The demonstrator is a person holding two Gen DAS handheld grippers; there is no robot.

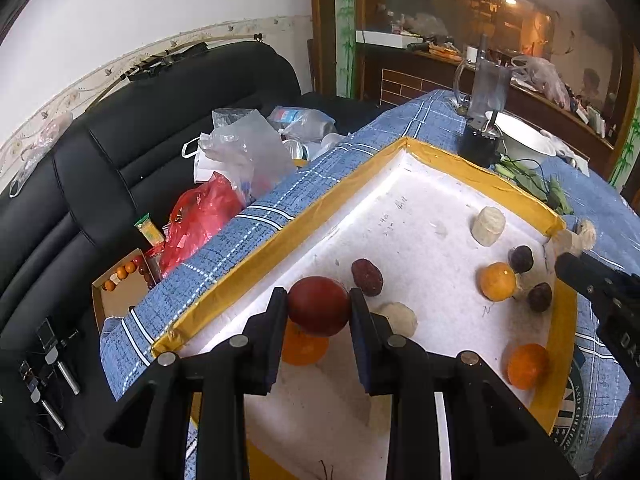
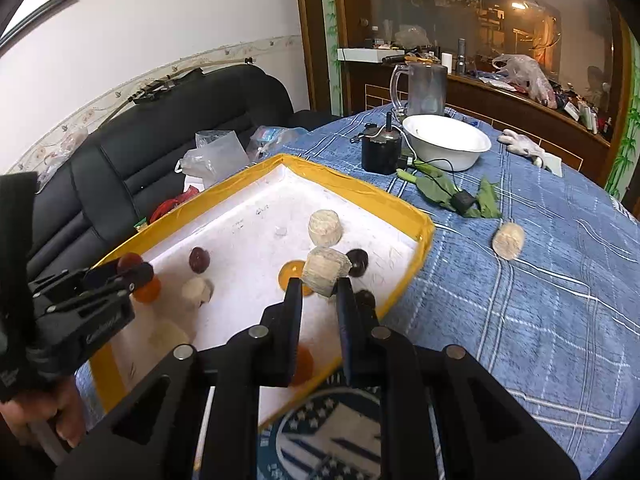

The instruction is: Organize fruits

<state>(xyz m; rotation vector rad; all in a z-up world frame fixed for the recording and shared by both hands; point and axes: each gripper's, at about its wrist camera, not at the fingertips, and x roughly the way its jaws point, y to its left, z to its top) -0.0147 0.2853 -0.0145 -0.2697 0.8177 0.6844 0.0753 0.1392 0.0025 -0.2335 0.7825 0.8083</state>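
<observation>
My left gripper is shut on a round red fruit, held just above the white foam tray with yellow taped rims. My right gripper is shut on a pale fibrous cylinder over the tray's right part. In the tray lie three oranges, a dark red date, two dark plums, a pale lump and another pale cylinder. A further pale piece lies on the blue cloth outside the tray.
Behind the tray on the blue checked tablecloth stand a white bowl, a black device with cable, a glass mug, green leaves and a glove. A black sofa with plastic bags sits left.
</observation>
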